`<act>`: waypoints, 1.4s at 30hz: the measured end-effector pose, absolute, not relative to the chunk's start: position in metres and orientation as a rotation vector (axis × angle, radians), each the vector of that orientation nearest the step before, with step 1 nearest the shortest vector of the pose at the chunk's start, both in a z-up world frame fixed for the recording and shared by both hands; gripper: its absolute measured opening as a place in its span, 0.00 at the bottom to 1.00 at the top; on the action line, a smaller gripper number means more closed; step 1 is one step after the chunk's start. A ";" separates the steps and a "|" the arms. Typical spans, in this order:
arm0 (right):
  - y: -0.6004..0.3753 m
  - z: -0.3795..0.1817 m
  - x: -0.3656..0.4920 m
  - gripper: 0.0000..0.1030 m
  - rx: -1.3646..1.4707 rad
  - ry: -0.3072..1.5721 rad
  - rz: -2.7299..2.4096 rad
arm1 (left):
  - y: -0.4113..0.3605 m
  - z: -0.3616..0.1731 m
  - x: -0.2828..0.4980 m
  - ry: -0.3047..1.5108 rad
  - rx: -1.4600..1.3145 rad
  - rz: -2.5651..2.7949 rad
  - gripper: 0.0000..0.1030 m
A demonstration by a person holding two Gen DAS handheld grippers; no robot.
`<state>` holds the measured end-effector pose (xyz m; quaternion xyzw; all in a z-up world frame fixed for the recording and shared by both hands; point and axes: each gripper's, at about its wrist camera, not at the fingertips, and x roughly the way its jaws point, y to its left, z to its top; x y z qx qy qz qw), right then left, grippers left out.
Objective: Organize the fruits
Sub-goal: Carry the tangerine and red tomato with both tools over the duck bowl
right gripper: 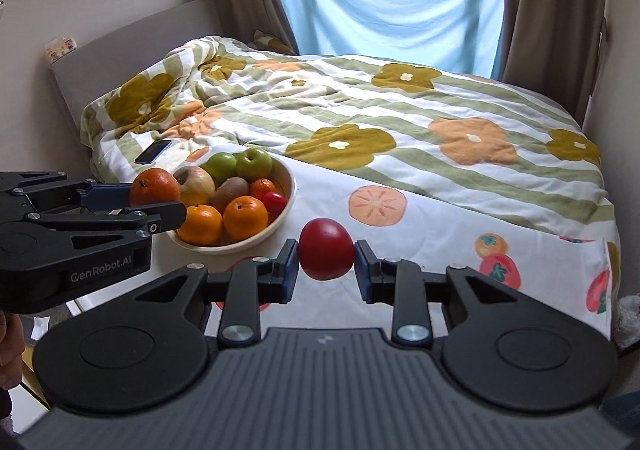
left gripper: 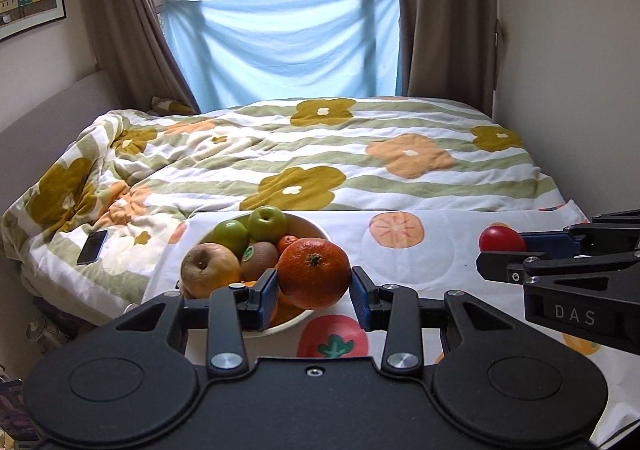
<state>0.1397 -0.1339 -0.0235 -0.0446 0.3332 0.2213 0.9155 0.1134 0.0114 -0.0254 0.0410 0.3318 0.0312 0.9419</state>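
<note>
My left gripper [left gripper: 314, 286] is shut on a large orange [left gripper: 314, 272] and holds it just above the near rim of a cream bowl [right gripper: 290, 186]; the orange also shows in the right wrist view [right gripper: 154, 186]. The bowl holds two green apples [right gripper: 252, 164], a yellowish apple [right gripper: 196, 184], a kiwi [right gripper: 230, 192], several oranges [right gripper: 245, 217] and a small tomato [right gripper: 276, 202]. My right gripper [right gripper: 326, 262] is shut on a red tomato [right gripper: 326, 248], held above the fruit-print cloth [right gripper: 440, 234] right of the bowl. The tomato also shows in the left wrist view [left gripper: 502, 240].
The cloth lies over a table against a bed with a flower-print duvet [right gripper: 360, 106]. A black phone [right gripper: 154, 151] lies on the duvet left of the bowl. A blue sheet [right gripper: 392, 6] and brown curtains hang at the window behind.
</note>
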 end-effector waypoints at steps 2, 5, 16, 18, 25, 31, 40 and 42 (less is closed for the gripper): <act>-0.118 -0.025 0.149 0.43 -0.093 0.691 0.466 | 0.025 -0.027 0.122 0.684 0.085 0.072 0.41; -0.097 -0.029 0.166 0.43 -0.100 0.702 0.475 | 0.045 -0.031 0.138 0.697 0.078 0.076 0.41; -0.029 -0.044 0.231 0.43 -0.105 0.741 0.452 | 0.101 -0.056 0.211 0.762 0.092 0.023 0.41; -0.021 -0.047 0.244 0.43 -0.102 0.749 0.440 | 0.107 -0.062 0.222 0.772 0.097 0.015 0.41; -0.006 -0.063 0.280 0.43 -0.099 0.788 0.402 | 0.112 -0.088 0.263 0.831 0.149 -0.034 0.41; -0.003 -0.074 0.296 0.43 -0.099 0.822 0.371 | 0.113 -0.101 0.277 0.867 0.172 -0.066 0.43; 0.003 -0.082 0.307 0.43 -0.119 0.839 0.378 | 0.120 -0.095 0.266 0.840 0.214 -0.082 0.74; 0.006 -0.084 0.310 0.43 -0.131 0.844 0.388 | 0.125 -0.092 0.262 0.837 0.195 -0.079 0.77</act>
